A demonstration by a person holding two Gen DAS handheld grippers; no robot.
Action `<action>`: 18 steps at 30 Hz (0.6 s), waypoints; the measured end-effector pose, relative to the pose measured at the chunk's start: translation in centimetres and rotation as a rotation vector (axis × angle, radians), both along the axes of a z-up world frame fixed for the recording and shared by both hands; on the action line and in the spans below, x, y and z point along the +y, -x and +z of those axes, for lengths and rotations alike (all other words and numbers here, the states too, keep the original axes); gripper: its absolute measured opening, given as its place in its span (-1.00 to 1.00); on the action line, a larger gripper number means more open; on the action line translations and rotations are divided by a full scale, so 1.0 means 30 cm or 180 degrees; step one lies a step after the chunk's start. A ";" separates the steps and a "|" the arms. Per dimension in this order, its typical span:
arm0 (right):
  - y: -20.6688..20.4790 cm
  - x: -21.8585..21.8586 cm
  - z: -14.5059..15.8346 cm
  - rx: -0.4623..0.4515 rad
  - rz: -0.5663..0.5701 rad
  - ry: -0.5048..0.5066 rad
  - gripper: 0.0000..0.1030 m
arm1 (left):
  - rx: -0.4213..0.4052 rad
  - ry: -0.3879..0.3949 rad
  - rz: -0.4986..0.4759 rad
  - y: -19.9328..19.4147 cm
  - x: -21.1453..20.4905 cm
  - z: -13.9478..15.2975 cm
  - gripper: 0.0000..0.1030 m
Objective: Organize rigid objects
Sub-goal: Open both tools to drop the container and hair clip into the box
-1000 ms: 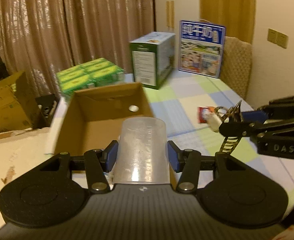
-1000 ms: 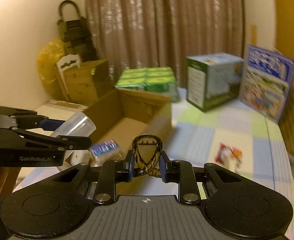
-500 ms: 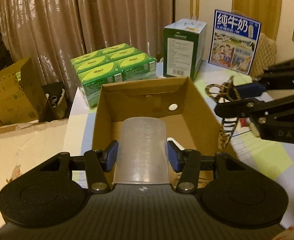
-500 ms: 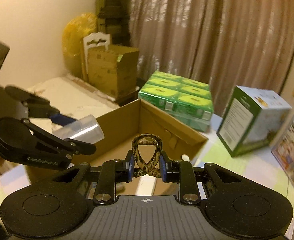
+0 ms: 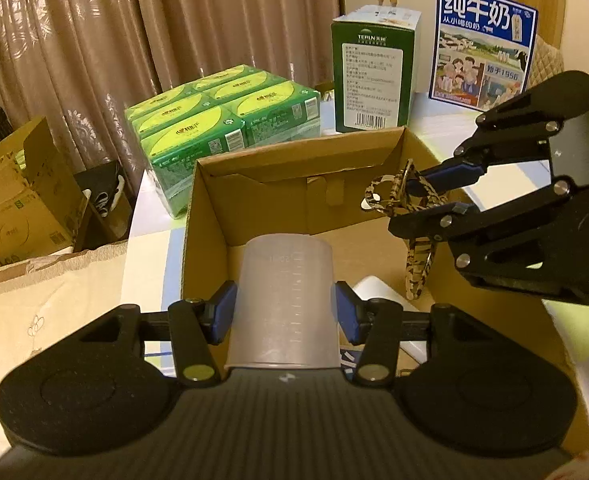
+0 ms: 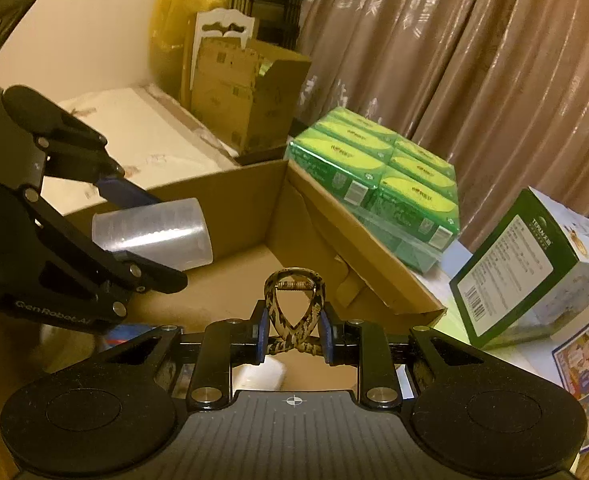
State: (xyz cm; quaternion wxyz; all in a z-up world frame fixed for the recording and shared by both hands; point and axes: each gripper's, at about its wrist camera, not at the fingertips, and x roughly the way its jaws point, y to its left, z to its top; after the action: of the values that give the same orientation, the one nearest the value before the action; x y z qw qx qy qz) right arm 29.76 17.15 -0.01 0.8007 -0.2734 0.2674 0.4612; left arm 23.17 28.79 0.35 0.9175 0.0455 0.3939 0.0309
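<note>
1. In the left wrist view, the left gripper sat at lower centre, its blue pads pressed against both sides of a translucent measuring cup with graduation marks, held over the open cardboard box.
2. At the right of that frame, the right gripper reached in above the box's right side, its jaws nearly closed on a leopard-print hair claw clip, whose lower end hung down inside the box.
3. A white flat object lay on the box floor, just right of the cup.
4. Behind the box, a shrink-wrapped pack of green cartons stood at upper centre-left, a green-and-white carton at upper centre, and a blue milk box at upper right.
5. In the right wrist view, the right gripper at lower centre clamped the hair claw clip at its crossed base, the loop pointing up.
6. At the left of that frame, the left gripper held the measuring cup on its side over the cardboard box.
7. The green cartons sat just beyond the box's far wall, right of centre.
</note>
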 end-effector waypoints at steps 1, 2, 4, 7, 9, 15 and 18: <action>-0.011 0.003 -0.008 0.0004 -0.0001 0.0010 -0.57 | 0.0009 0.0002 -0.0006 -0.008 0.000 -0.006 -0.08; -0.014 -0.003 -0.009 0.0007 -0.0007 0.0010 -0.57 | 0.0018 -0.0007 -0.0013 -0.014 -0.001 -0.012 -0.08; -0.032 0.001 -0.019 0.0008 -0.0013 0.0008 -0.57 | 0.0037 -0.0020 -0.0030 -0.025 -0.004 -0.022 -0.08; -0.043 0.000 -0.025 -0.0024 0.0001 0.0000 -0.57 | 0.0056 -0.0040 -0.0038 -0.038 -0.005 -0.035 -0.08; -0.048 0.001 -0.026 -0.0025 0.0007 -0.0007 -0.57 | 0.0063 -0.0049 -0.0018 -0.046 -0.002 -0.042 -0.08; -0.053 0.004 -0.038 -0.0021 -0.0001 -0.0013 -0.57 | 0.0077 -0.0054 0.0024 -0.067 0.005 -0.061 -0.08; -0.059 0.007 -0.045 -0.0013 -0.0014 -0.0022 -0.57 | 0.0072 -0.0075 0.0025 -0.073 0.003 -0.062 -0.08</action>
State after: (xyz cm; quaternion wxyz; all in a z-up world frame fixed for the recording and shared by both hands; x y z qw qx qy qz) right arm 31.54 17.36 -1.36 0.8031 -0.2710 0.2648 0.4598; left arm 25.35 28.88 -1.51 0.9123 0.0551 0.4040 0.0386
